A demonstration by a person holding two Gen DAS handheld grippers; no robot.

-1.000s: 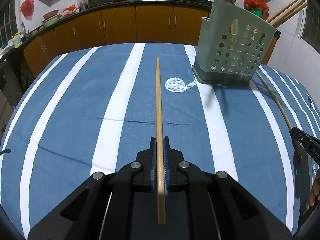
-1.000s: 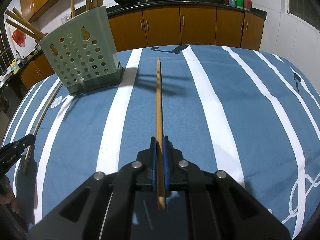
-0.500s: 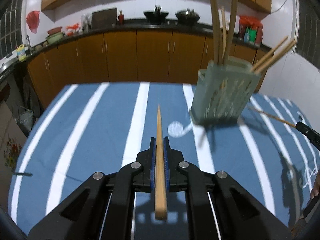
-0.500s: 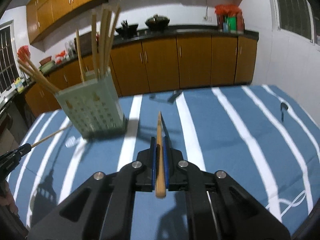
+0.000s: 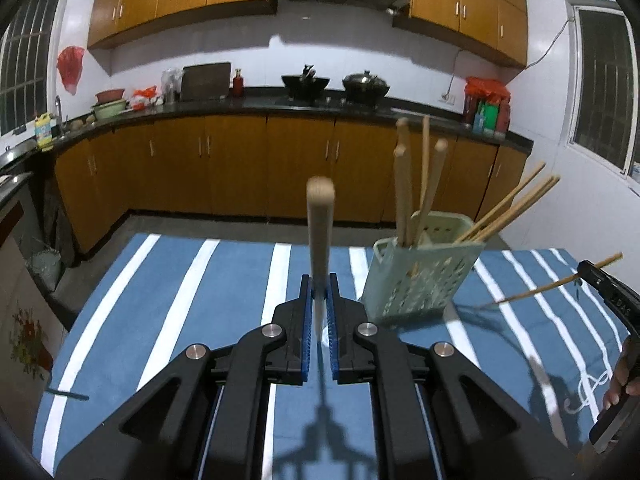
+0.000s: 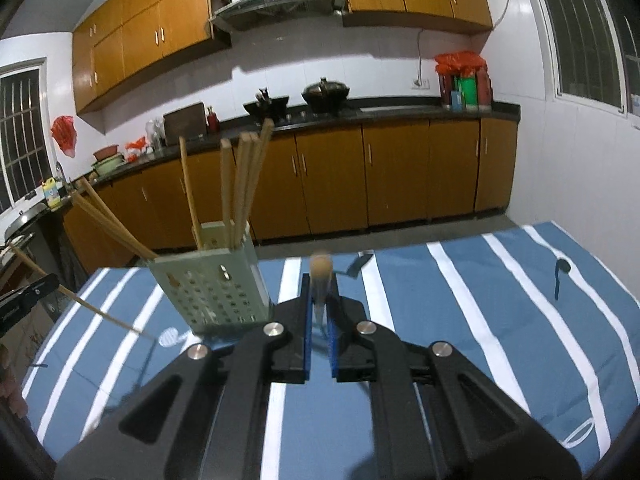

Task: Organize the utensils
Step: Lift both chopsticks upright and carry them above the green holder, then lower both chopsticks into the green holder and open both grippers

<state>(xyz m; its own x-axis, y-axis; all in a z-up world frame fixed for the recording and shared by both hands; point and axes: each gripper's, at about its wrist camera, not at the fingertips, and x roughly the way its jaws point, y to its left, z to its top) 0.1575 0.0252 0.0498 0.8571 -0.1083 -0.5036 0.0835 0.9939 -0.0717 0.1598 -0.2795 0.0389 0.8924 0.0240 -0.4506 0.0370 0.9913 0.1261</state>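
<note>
My left gripper (image 5: 319, 285) is shut on a wooden chopstick (image 5: 319, 236) that sticks forward and up, clear of the blue striped tablecloth (image 5: 180, 300). A pale green perforated holder (image 5: 420, 280) with several chopsticks stands ahead to its right. In the right wrist view, my right gripper (image 6: 319, 286) is shut on another chopstick (image 6: 320, 268), seen almost end-on. The holder (image 6: 212, 288) stands ahead to its left. Each gripper shows at the edge of the other's view, the right gripper (image 5: 600, 284) and the left gripper (image 6: 28, 296), both holding their sticks above the cloth.
Orange kitchen cabinets (image 5: 240, 168) with a dark counter (image 6: 400, 114) run behind the table, across a strip of floor. Woks (image 5: 366, 86) sit on the counter. A person's hand (image 5: 624, 376) shows at the right edge. White walls and windows flank the table.
Both grippers have risen from the cloth, lifting their chopsticks off it. The sticks' far ends have swung up, and the holder now sits lower in both views.
</note>
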